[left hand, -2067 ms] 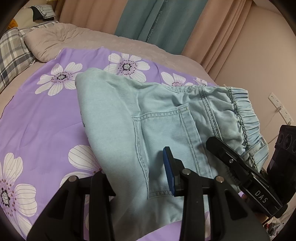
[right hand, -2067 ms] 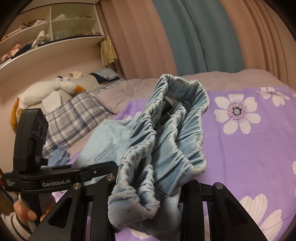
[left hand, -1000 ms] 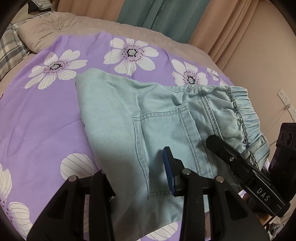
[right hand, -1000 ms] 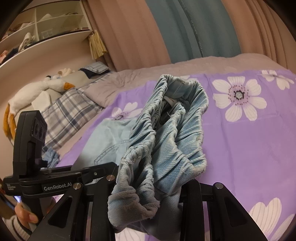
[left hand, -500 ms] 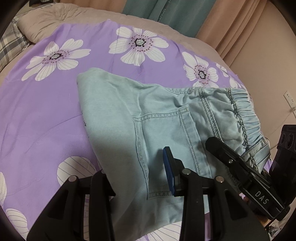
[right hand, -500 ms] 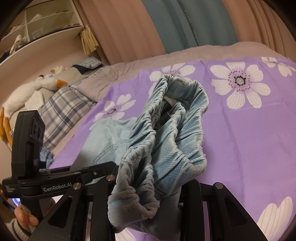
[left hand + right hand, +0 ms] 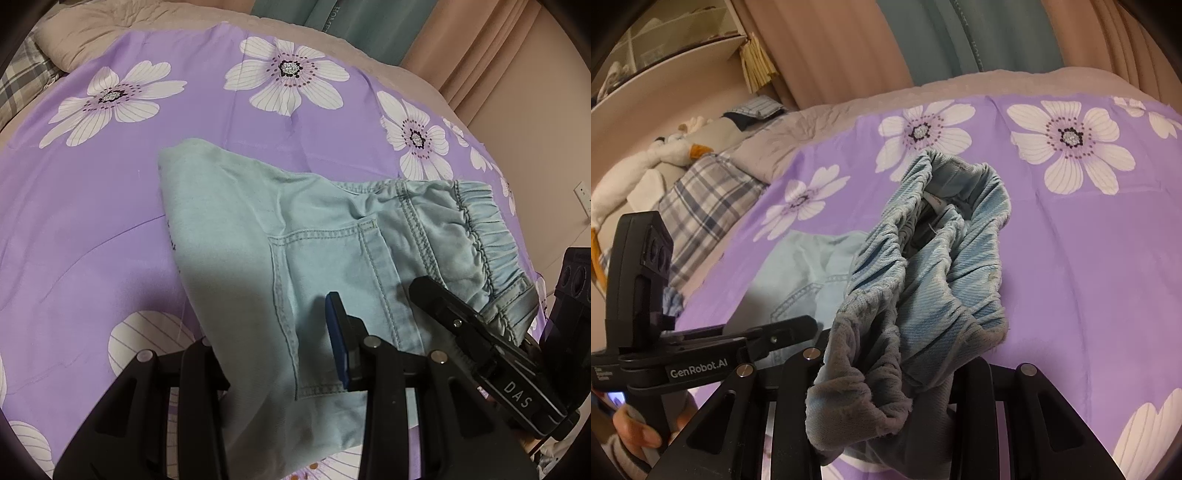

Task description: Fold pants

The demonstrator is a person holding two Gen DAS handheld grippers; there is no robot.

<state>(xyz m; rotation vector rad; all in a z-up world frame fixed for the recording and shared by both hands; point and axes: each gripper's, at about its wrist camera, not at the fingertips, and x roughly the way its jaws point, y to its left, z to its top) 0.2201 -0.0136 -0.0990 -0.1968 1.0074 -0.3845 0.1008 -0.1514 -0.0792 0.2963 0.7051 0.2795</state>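
Note:
Light blue denim pants (image 7: 295,240) hang and drape over a purple flowered bedsheet (image 7: 92,221), folded lengthwise, back pocket up, elastic waistband (image 7: 480,229) at the right. My left gripper (image 7: 273,354) is shut on the pants fabric near the pocket. My right gripper (image 7: 886,398) is shut on the bunched waistband (image 7: 923,266), which fills the middle of the right wrist view. The right gripper also shows in the left wrist view (image 7: 480,343), and the left gripper shows in the right wrist view (image 7: 768,332).
The bed carries a beige pillow (image 7: 110,33) and a plaid pillow (image 7: 701,206) at its head. Plush toys (image 7: 657,158) lie beside them. Beige and teal curtains (image 7: 923,40) hang behind. A wall shelf (image 7: 665,48) is at upper left.
Both grippers, still holding the pants, have tilted and moved down toward the sheet. More of the flowered sheet and less of the pillows and shelf is in view.

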